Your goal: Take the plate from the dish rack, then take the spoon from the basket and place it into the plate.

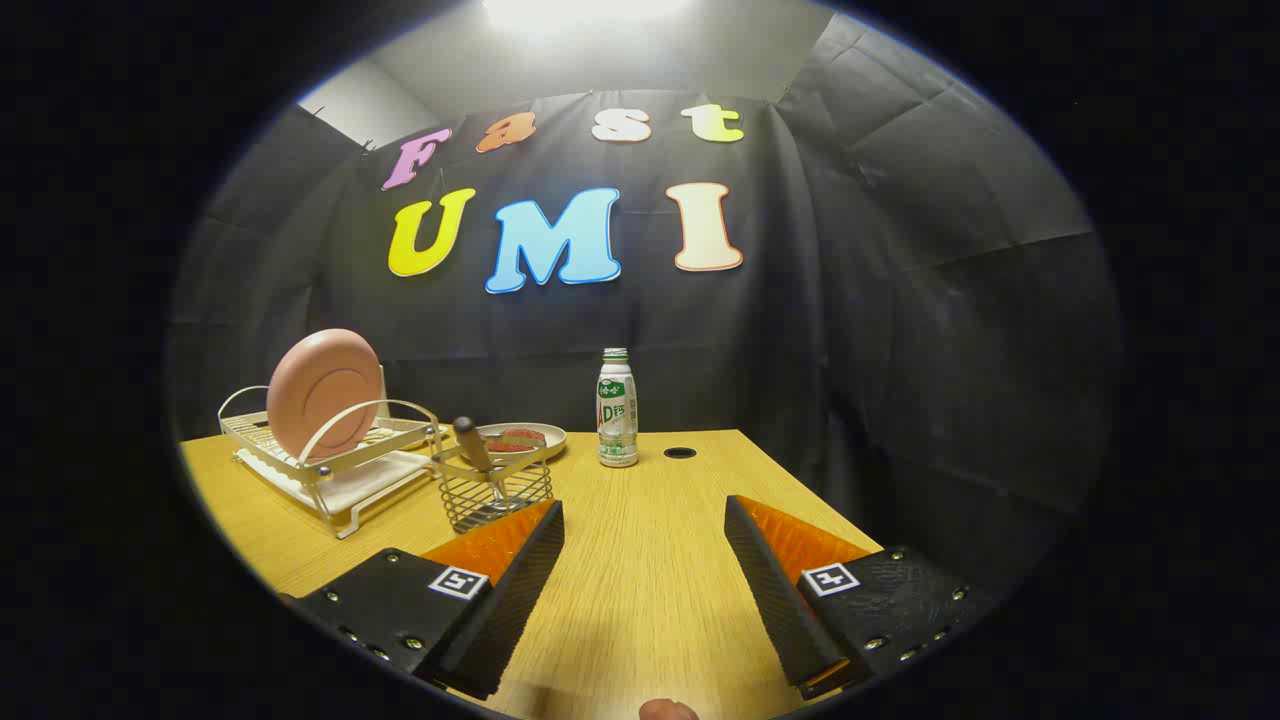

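Claw (643,540) fingers spread wide and released, holding nothing, above the bare wooden surface (640,600). Just beyond the left finger stands a small wire basket (492,492) with a dark-handled spoon (472,443) upright in it. Farther out toward the surface's far left corner, a round pink plate (322,392) stands on edge in a white wire dish rack (330,455). A shallow beige dish (523,439) lies behind the basket; a white bottle with a green label (617,408) stands near the far edge.

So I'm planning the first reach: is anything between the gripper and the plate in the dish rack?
Nothing visible blocks it. The open gripper hangs over bare table; the pink plate stands upright in the rack, with the wire basket beside that line.
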Demonstrator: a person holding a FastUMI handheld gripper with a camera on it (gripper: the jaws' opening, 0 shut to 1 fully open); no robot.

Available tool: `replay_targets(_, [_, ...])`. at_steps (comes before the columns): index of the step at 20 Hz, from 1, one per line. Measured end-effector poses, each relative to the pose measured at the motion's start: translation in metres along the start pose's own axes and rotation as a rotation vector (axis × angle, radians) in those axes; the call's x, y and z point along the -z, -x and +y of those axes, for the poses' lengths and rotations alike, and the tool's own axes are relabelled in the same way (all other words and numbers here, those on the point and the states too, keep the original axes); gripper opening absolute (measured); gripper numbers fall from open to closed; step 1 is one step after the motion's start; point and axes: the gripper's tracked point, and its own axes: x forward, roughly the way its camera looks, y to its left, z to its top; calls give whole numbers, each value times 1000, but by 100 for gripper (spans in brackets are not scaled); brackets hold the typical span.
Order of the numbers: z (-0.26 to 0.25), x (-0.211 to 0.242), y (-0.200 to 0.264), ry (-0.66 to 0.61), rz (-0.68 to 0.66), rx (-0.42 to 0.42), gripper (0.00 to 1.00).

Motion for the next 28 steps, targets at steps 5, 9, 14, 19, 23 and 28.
replay_targets(5, [-12, -13, -47, -46, -4, 39, 99])
replay_targets(9, [-9, -56, -35, -1, -13, 54, 99])
replay_targets(14, [26, -138, 2, 30, -18, 62, 98])
replay_targets(19, [84, -197, 17, 3, -10, 52, 99])
replay_targets(23, [128, -223, 15, 6, -28, 46, 98])
replay_targets(28, [189, -241, 3, 11, 38, 4, 98])
